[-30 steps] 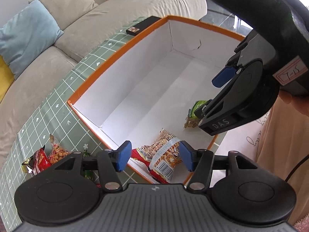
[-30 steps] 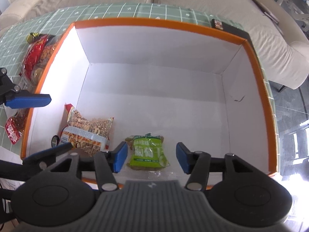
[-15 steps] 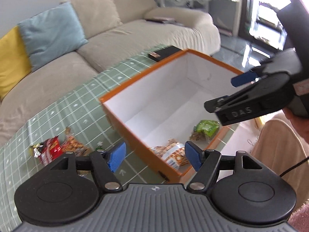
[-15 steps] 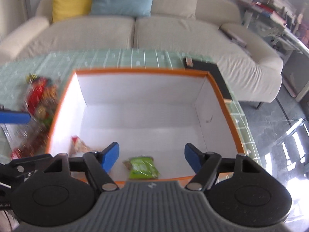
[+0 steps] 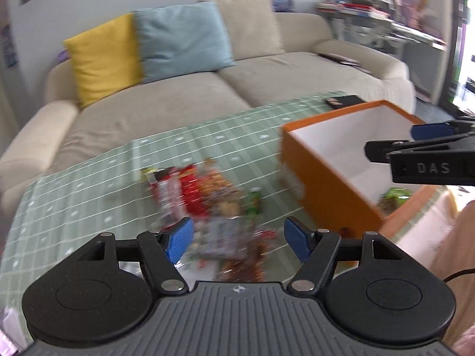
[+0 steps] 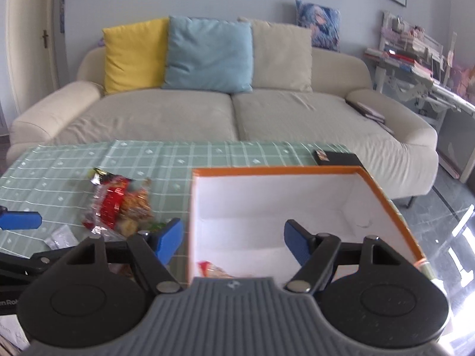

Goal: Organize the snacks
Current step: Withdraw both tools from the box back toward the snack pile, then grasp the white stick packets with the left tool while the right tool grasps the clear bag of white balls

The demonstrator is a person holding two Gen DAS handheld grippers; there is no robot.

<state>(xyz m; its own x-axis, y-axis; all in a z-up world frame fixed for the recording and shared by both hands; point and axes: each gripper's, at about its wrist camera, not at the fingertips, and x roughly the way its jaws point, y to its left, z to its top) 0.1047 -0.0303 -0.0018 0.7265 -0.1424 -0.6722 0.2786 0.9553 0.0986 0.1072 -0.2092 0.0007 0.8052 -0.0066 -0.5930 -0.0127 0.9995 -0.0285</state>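
Observation:
An orange box (image 5: 326, 178) with white inner walls stands on the right of the green checked table. A green packet (image 5: 396, 195) lies inside it, and so does a red and tan packet (image 6: 210, 268). A blurred pile of loose snack packets (image 5: 207, 195) lies left of the box (image 6: 276, 171), and the right wrist view shows this pile (image 6: 121, 204) too. My left gripper (image 5: 237, 238) hangs open above the near end of the pile, holding nothing. My right gripper (image 6: 233, 240) is open and empty above the box's near left corner.
A beige sofa (image 6: 231, 112) with yellow, blue and beige cushions runs behind the table. A flat black object (image 6: 338, 157) lies at the table's far right corner. A small white packet (image 6: 61, 237) sits near the pile. Cluttered shelves (image 6: 415, 59) stand at right.
Both grippers rose and drew back from the box, leaving the packets inside, and their jaws widened. The left one swung left over the snack pile.

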